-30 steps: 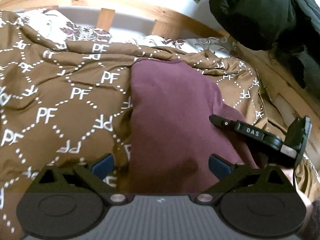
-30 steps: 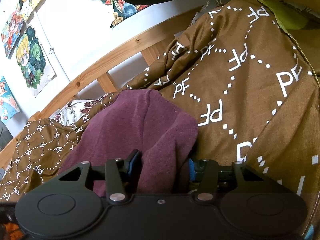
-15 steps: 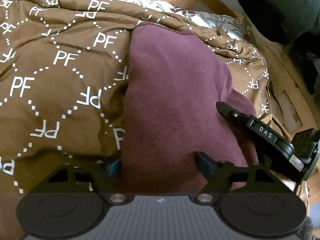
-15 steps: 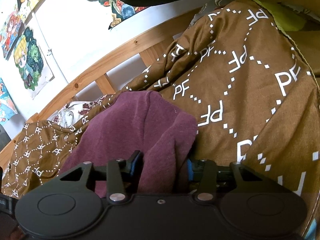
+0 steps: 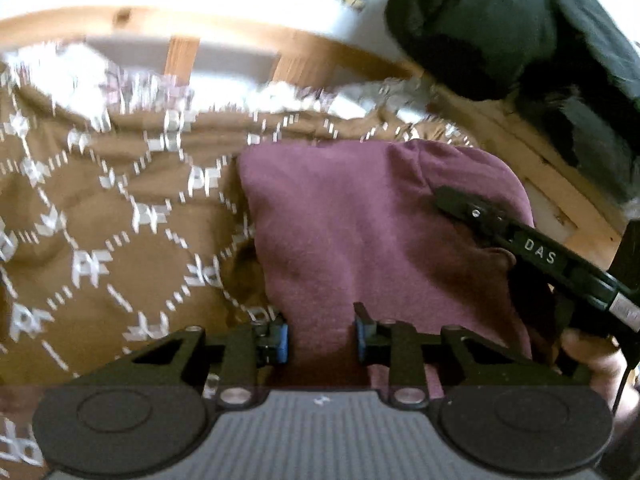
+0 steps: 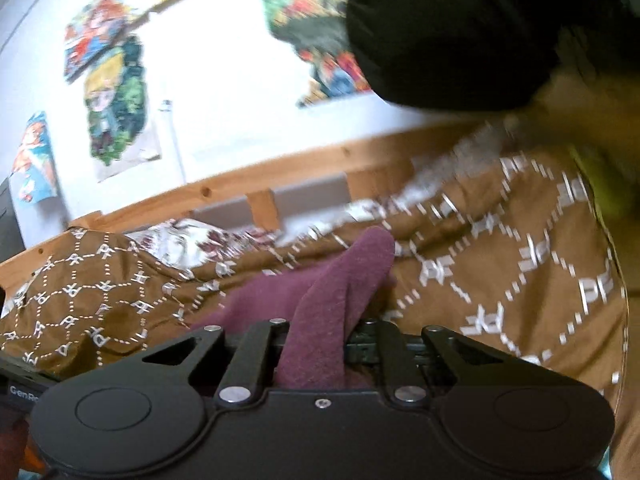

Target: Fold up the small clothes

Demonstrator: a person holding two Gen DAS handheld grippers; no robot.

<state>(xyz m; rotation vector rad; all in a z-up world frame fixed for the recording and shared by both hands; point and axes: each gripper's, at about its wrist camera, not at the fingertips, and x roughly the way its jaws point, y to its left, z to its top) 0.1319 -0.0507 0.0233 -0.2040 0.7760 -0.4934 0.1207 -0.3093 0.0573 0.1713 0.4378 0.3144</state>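
Both claws, left point(image 5: 320, 338) and right point(image 6: 320, 344), are closing on the shirt point(image 5: 360, 220) on the bed point(image 5: 100, 220); I'm starting a fold, next lifting evenly.

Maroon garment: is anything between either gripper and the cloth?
Nothing visible. The maroon garment already runs between the jaws of the left gripper, which are closing on its near edge. The right gripper has a fold of it between its jaws, also closing. Only the brown blanket lies underneath.
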